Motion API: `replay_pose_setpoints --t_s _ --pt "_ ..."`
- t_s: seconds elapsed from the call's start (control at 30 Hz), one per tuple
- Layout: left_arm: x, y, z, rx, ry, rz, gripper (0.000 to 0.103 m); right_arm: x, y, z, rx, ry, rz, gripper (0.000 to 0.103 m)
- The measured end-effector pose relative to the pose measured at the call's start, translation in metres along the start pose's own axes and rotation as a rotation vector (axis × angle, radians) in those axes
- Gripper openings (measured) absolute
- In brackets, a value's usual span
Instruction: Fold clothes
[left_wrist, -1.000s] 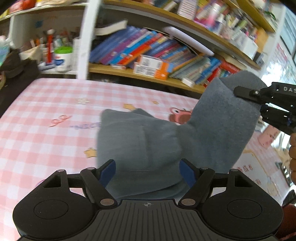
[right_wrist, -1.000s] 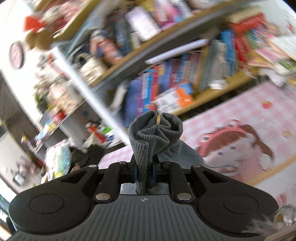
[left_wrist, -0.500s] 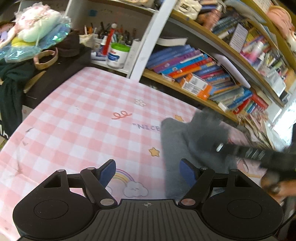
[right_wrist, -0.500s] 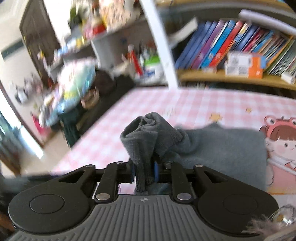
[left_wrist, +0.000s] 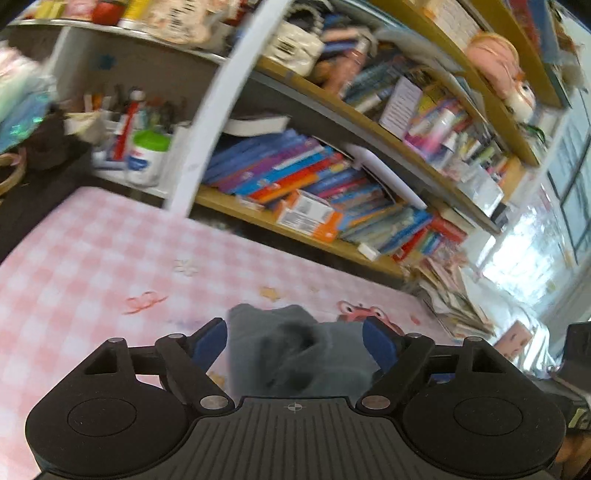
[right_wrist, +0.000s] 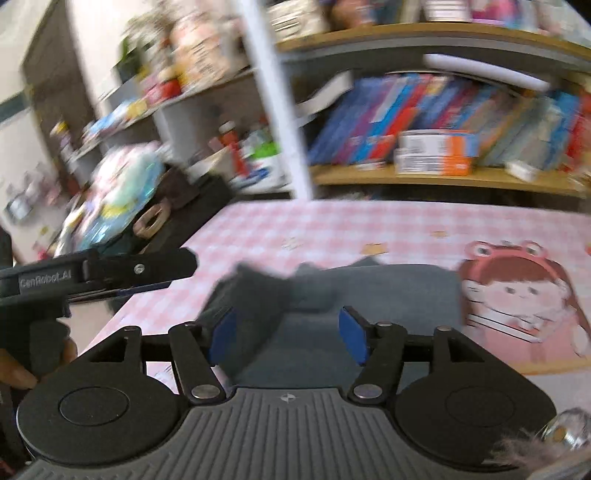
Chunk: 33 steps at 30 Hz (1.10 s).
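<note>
Left wrist view is smeared by motion: the left gripper (left_wrist: 295, 341) has its two blue pads (left_wrist: 208, 341) spread apart with nothing clamped, and between and just beyond them lies one grey garment (left_wrist: 295, 354), its near part hidden behind the tool's black body and its folds too blurred to read. The garment rests on a pink checked cloth (left_wrist: 92, 258) that runs ahead and to the left of the fingers. Beyond it stands one bookshelf (left_wrist: 332, 206) packed with books, their titles unreadable. In the right wrist view the right gripper (right_wrist: 288, 332) is likewise spread wide and holds nothing; the grey garment (right_wrist: 369, 291) lies flat just ahead of its fingers, with a darker bunched part by the left pad, its near edge cut off by the tool. To the left, the other gripper's black handle (right_wrist: 92, 273) enters the frame, held by a hand (right_wrist: 22, 365) that is mostly out of view.
</note>
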<state>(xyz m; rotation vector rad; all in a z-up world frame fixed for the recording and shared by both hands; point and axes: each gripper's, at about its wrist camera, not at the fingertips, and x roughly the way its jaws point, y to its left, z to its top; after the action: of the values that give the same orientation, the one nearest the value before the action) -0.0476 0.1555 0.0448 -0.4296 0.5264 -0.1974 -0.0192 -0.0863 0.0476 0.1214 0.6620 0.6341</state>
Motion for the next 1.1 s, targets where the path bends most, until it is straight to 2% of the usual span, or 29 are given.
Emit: replay_pose_setpoints --t_s 0.1,0.2,0.33,0.37,0.43,0.47,0.57,0.63,0.67,0.7,0.73,0.77,0.83,0.87,0.9,0.97,1.07,1.1 --pt "0.022 -0.012 -0.001 0.056 0.051 0.015 0.082 -0.012 -0.023 0.002 0.078 -0.04 -0.033 0.063" --pt "0.039 -0.02 -0.007 0.093 0.081 0.067 0.081 -0.006 -0.04 -0.004 0.115 -0.002 -0.094 0.064" --pt "0.045 -0.015 -0.009 0.042 0.066 0.095 0.077 0.001 -0.062 -0.011 0.165 0.048 -0.175 0.063" --pt "0.047 -0.014 -0.01 0.04 0.073 0.1 0.071 0.003 -0.068 -0.013 0.178 0.061 -0.193 0.063" --pt "0.055 -0.008 -0.013 0.023 0.115 0.102 0.046 0.008 -0.079 -0.019 0.213 0.093 -0.209 0.064" --pt "0.059 -0.004 -0.014 0.01 0.136 0.101 0.028 0.011 -0.084 -0.021 0.229 0.11 -0.216 0.064" --pt "0.063 0.011 -0.015 -0.066 0.153 0.071 0.019 0.017 -0.094 -0.026 0.265 0.149 -0.222 0.064" --pt "0.052 0.019 -0.007 -0.17 0.108 -0.009 0.016 0.019 -0.098 -0.027 0.275 0.165 -0.218 0.064" --pt "0.043 0.024 -0.003 -0.241 0.053 -0.091 0.013 0.02 -0.098 -0.026 0.273 0.168 -0.212 0.064" --pt "0.034 0.029 0.0 -0.309 0.004 -0.163 0.013 0.02 -0.098 -0.026 0.272 0.171 -0.206 0.065" --pt "0.029 0.034 0.0 -0.357 -0.018 -0.188 0.014 0.02 -0.098 -0.026 0.269 0.171 -0.199 0.067" --pt "0.03 0.039 -0.003 -0.379 -0.012 -0.163 0.014 0.02 -0.098 -0.026 0.265 0.17 -0.189 0.068" --pt "0.045 0.058 -0.019 -0.42 0.072 -0.047 0.015 0.022 -0.098 -0.026 0.257 0.179 -0.182 0.068" --pt "0.055 0.067 -0.03 -0.444 0.142 0.026 0.023 0.024 -0.099 -0.027 0.253 0.189 -0.182 0.068" --pt "0.06 0.073 -0.04 -0.472 0.166 0.062 0.031 0.026 -0.099 -0.028 0.253 0.202 -0.177 0.068" --pt "0.055 0.075 -0.049 -0.503 0.114 0.054 0.036 0.028 -0.099 -0.029 0.253 0.21 -0.165 0.068" --pt "0.052 0.061 -0.042 -0.4 0.127 0.097 0.061 0.031 -0.1 -0.029 0.246 0.218 -0.158 0.068" --pt "0.05 0.06 -0.04 -0.391 0.133 0.113 0.063 0.032 -0.1 -0.029 0.246 0.22 -0.154 0.068"
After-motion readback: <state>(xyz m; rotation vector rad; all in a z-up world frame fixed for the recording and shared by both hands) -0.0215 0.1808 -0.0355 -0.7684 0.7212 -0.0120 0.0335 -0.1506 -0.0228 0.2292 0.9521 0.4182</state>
